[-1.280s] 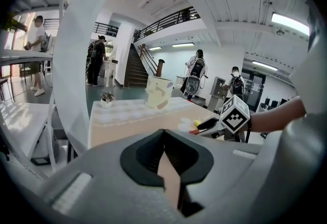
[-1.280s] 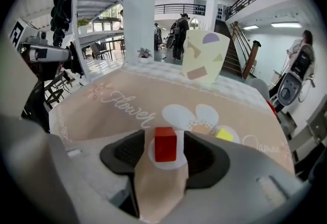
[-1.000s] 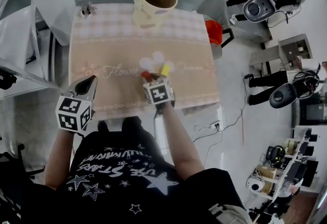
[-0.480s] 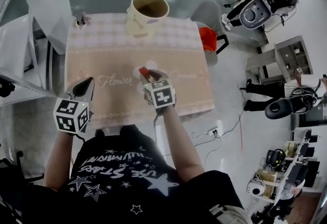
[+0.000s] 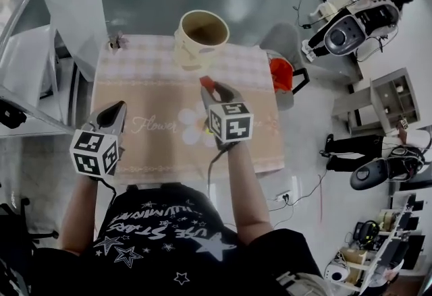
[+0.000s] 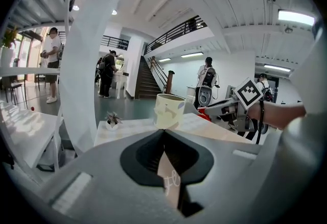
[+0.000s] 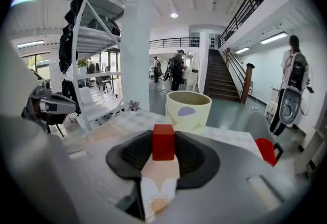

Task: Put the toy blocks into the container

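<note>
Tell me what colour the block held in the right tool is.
The block is red, clearest in the right gripper view.

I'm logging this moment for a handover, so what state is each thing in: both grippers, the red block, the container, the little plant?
Right gripper: shut on the red block.
Red block: clamped between the right jaws, off the table.
Left gripper: shut, nothing between the jaws.
Container: upright, open-topped, no block visible inside.
Small plant: upright at the table's far left corner.
</note>
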Action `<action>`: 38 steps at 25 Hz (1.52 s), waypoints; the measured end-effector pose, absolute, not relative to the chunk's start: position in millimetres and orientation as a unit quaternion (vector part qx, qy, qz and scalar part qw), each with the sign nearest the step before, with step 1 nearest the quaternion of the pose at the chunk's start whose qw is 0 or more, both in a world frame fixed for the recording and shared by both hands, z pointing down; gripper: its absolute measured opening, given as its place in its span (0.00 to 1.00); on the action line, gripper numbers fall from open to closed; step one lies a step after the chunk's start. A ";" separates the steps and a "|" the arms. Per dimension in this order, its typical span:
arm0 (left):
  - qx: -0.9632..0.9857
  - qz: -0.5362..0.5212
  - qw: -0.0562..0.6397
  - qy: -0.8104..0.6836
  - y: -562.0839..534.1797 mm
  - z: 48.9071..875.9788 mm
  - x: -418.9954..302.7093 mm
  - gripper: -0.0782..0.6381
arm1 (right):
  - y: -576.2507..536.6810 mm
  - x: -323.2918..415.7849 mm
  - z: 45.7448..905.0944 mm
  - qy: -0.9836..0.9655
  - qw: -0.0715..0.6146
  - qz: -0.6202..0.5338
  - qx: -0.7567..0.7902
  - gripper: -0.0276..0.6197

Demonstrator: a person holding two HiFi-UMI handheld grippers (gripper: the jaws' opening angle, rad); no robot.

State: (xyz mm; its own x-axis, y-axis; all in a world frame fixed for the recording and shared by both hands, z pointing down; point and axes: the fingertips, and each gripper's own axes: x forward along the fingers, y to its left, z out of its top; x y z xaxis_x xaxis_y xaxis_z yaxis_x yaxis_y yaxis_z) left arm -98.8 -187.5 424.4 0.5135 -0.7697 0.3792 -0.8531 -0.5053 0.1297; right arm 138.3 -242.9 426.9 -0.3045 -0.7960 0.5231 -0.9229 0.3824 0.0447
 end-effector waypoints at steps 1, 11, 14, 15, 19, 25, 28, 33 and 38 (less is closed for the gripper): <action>0.855 0.136 0.151 -0.478 -190.6 421.8 -98.1 0.12 | -249.0 141.1 422.8 -0.798 0.235 0.130 0.540 0.26; 0.841 0.124 0.132 -0.510 -225.6 400.2 -83.2 0.12 | -317.9 160.7 375.9 -0.818 0.204 0.082 0.532 0.26; 0.838 0.127 0.129 -0.515 -234.3 397.6 -77.3 0.12 | -336.8 162.4 368.5 -0.824 0.197 0.072 0.527 0.26; 0.837 0.128 0.127 -0.516 -237.4 396.5 -75.0 0.12 | -343.2 162.6 367.1 -0.825 0.195 0.070 0.525 0.26; 0.839 0.124 0.121 -0.516 -251.7 389.2 -64.9 0.12 | -370.4 163.2 365.9 -0.829 0.194 0.062 0.521 0.26; 0.833 0.131 0.123 -0.524 -267.3 388.0 -58.8 0.12 | -406.9 160.0 371.1 -0.834 0.197 0.057 0.513 0.26; 0.829 0.136 0.129 -0.527 -272.5 392.8 -59.2 0.12 | -421.8 156.1 376.0 -0.836 0.201 0.055 0.508 0.26; 0.823 0.143 0.138 -0.531 -274.1 402.5 -60.5 0.12 | -437.9 146.6 384.2 -0.841 0.210 0.054 0.495 0.26; 0.821 0.144 0.143 -0.534 -275.1 405.4 -62.6 0.12 | -443.8 139.2 388.2 -0.843 0.218 0.046 0.489 0.30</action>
State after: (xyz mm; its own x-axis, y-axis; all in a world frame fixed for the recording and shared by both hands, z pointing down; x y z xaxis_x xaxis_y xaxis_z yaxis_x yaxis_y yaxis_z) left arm -62.6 -275.1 405.4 0.3882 -0.8356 0.3885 -0.9178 -0.3889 0.0807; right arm 139.2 -443.8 388.2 -0.4268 -0.8047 0.4127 -0.8446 0.5178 0.1362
